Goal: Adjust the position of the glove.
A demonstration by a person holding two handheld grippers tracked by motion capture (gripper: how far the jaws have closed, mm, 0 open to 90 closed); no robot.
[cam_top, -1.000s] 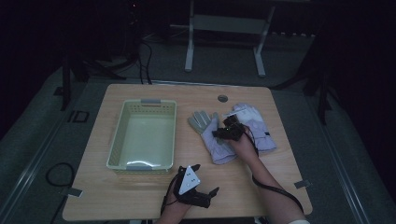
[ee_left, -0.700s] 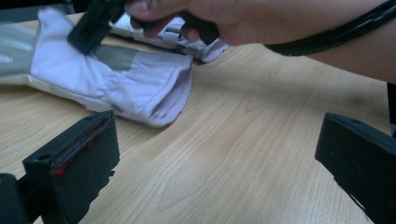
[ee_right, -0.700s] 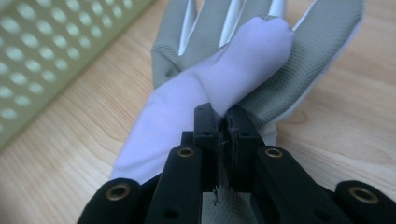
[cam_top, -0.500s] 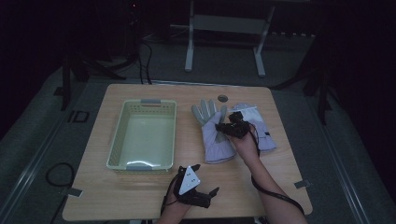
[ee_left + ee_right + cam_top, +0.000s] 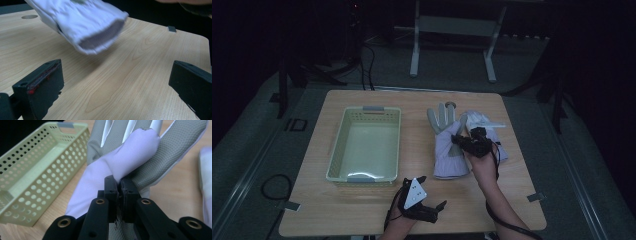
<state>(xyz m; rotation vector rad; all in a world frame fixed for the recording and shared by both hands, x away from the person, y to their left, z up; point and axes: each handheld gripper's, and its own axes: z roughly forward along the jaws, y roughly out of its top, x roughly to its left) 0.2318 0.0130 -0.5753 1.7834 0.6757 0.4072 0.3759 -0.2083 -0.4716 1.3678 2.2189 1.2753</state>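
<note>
Right claw (image 5: 117,191) clamped tight on a fold of the white fabric work glove with grey dotted palm (image 5: 447,145), jaws closed on the cloth within the last second and now lifted a little off the pale wooden counter (image 5: 337,210). Glove raised with it since a second ago, fingers pointing toward twelve o'clock, cuff hanging toward six, just at three o'clock of the pale green perforated plastic basket (image 5: 364,145). Second white glove (image 5: 484,122) left flat on the counter just beyond. Left claw (image 5: 422,205) parked at six o'clock near the counter's edge, jaws spread wide, gripping nothing. Likely meaning: pick-up secured, carry to the basket next.
</note>
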